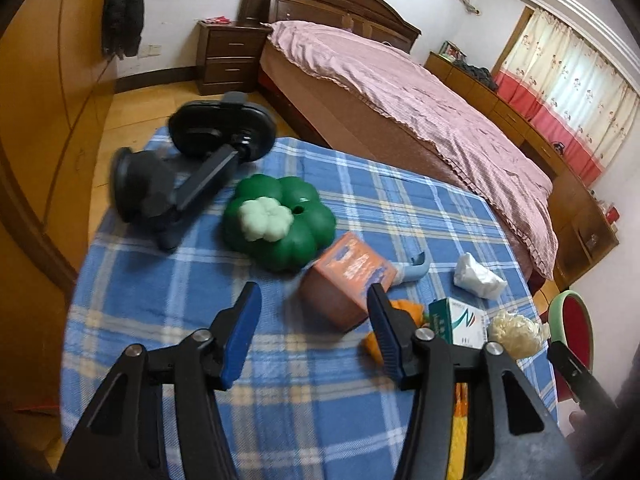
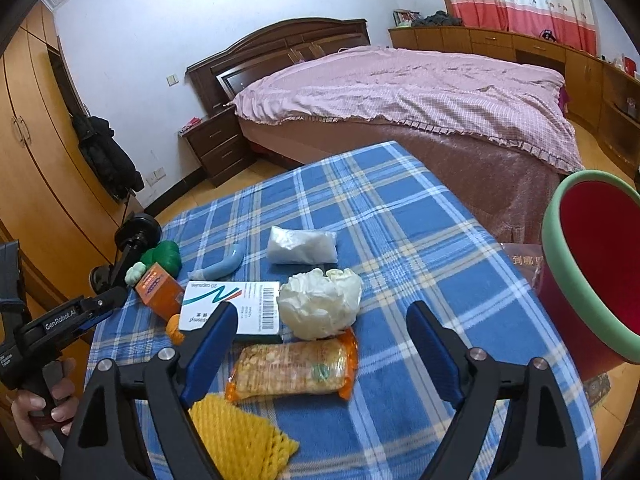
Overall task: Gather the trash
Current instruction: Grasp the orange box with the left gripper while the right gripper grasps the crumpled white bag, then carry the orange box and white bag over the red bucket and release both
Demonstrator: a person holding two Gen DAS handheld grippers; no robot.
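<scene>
Left gripper [image 1: 314, 334]: jaws are held wide apart, nothing between the blue pads [image 1: 240, 340]; fingers are pointed forward and slightly down. In the right wrist view its black body is seen from the side, with the handle wrapped by the person's left hand [image 2: 38, 408]. Right gripper [image 2: 320, 350]: jaws are likewise spread wide, nothing clamped; blue pads [image 2: 208, 344] are angled downward.
</scene>
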